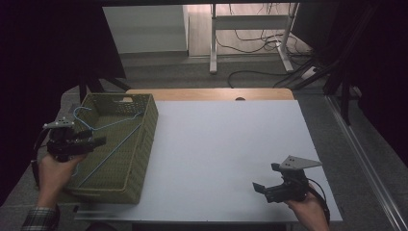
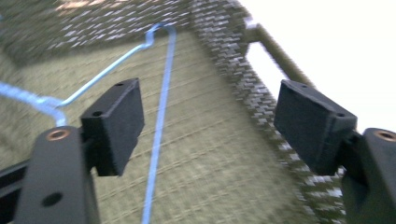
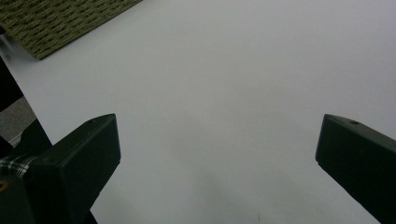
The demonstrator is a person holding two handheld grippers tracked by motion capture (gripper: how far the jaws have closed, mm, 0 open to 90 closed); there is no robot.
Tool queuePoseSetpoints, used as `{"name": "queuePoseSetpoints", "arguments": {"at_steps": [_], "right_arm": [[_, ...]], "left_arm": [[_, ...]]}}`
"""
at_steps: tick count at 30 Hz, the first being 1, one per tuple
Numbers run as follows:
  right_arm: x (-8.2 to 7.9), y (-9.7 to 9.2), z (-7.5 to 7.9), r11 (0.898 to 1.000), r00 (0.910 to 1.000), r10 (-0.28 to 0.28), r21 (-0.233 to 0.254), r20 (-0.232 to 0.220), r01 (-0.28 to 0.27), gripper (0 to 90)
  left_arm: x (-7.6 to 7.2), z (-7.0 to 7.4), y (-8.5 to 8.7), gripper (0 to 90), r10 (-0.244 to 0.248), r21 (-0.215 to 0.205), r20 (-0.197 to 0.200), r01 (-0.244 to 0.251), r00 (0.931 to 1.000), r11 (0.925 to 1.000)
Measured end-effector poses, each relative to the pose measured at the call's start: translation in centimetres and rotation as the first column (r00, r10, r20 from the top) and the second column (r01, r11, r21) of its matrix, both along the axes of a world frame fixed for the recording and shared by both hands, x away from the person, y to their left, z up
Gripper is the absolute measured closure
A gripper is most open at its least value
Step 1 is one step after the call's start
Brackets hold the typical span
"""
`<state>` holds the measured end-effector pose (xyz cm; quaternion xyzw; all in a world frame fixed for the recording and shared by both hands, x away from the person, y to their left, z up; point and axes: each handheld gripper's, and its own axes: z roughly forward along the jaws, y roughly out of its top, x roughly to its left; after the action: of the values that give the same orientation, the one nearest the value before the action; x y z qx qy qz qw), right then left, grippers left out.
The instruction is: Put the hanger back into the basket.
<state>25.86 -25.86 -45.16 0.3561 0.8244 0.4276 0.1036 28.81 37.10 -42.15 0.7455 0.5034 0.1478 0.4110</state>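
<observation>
hovering over the green woven basket (image 1: pixel 139 144) holding a blue wire hanger (image 2: pixel 159 121), left gripper (image 2: pixel 208 121) jaws apart; right gripper (image 1: pixel 269 185), well right of it, jaws apart too.

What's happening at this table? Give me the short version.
A person holds a two-jaw tool in each hand at a white table. The left tool hovers over a green woven basket on the table's left side, jaws open, pointing at a blue wire hanger lying inside it. The right tool sits over the bare tabletop near the front right, jaws also open. Neither tool grips anything at this moment.
</observation>
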Motion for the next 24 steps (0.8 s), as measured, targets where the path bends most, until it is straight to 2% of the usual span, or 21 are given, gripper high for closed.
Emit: {"name": "queuePoseSetpoints", "arguments": {"at_steps": [3, 7, 8, 10, 11, 15, 16, 17, 21, 23, 24], "right_arm": [[-0.3, -0.1, 0.1, 1.0, 0.9999, -0.01, -0.008, 0.008, 0.01, 0.0], [-0.6, -0.4, 0.2, 1.0, 0.9997, -0.02, -0.023, 0.017, 0.021, 0.0], [-0.6, -0.4, 0.2, 1.0, 0.9997, -0.02, -0.023, 0.017, 0.021, 0.0], [-0.8, -0.8, 0.3, 0.999, 0.9992, -0.031, -0.029, 0.027, 0.032, 0.0], [-0.9, -1.0, 0.3, 0.999, 0.999, -0.035, -0.028, 0.028, 0.036, 0.0], [-1.2, -1.3, 0.3, 0.998, 0.9981, -0.049, -0.039, 0.037, 0.05, 0.0], [-1.2, -1.3, 0.3, 0.998, 0.9981, -0.049, -0.039, 0.037, 0.05, 0.0], [-1.3, -1.5, 0.3, 0.998, 0.9979, -0.052, -0.035, 0.037, 0.054, 0.0], [-1.6, -1.8, 0.2, 0.997, 0.9974, -0.06, -0.042, 0.038, 0.062, 0.0], [-1.7, -1.9, 0.2, 0.997, 0.9973, -0.064, -0.045, 0.037, 0.066, 0.0], [-1.7, -2.0, 0.1, 0.997, 0.9972, -0.064, -0.046, 0.038, 0.066, 0.0]], "left_arm": [[-1.0, 0.9, -1.5, 18.1, -0.048, -0.021, 0.039, 0.048, 0.9981, 0.9986], [-2.5, 1.5, -3.9, 13.4, -0.119, -0.065, 0.082, 0.124, 0.9895, 0.9902], [-2.5, 1.5, -3.9, 12.7, -0.119, -0.065, 0.082, 0.124, 0.9895, 0.9902], [-3.1, 1.4, -5.2, 12.1, -0.143, -0.076, 0.079, 0.149, 0.9866, 0.986], [-3.4, 1.3, -5.7, 11.3, -0.169, -0.083, 0.088, 0.176, 0.9818, 0.9809], [-4.1, 0.8, -7.4, 9.8, -0.2, -0.104, 0.097, 0.21, 0.975, 0.9722], [-4.1, 0.8, -7.4, 9.1, -0.2, -0.104, 0.097, 0.21, 0.975, 0.9722], [-4.4, 0.3, -8.2, 8.8, -0.218, -0.093, 0.094, 0.227, 0.9714, 0.9696], [-5.3, -0.4, -9.7, 7.6, -0.244, -0.035, 0.089, 0.248, 0.9658, 0.9682], [-5.8, -0.7, -10.0, 6.6, -0.26, -0.044, 0.089, 0.265, 0.9614, 0.9633], [-6.0, -0.8, -10.2, 6.4, -0.259, -0.048, 0.086, 0.263, 0.9621, 0.9635]]}}
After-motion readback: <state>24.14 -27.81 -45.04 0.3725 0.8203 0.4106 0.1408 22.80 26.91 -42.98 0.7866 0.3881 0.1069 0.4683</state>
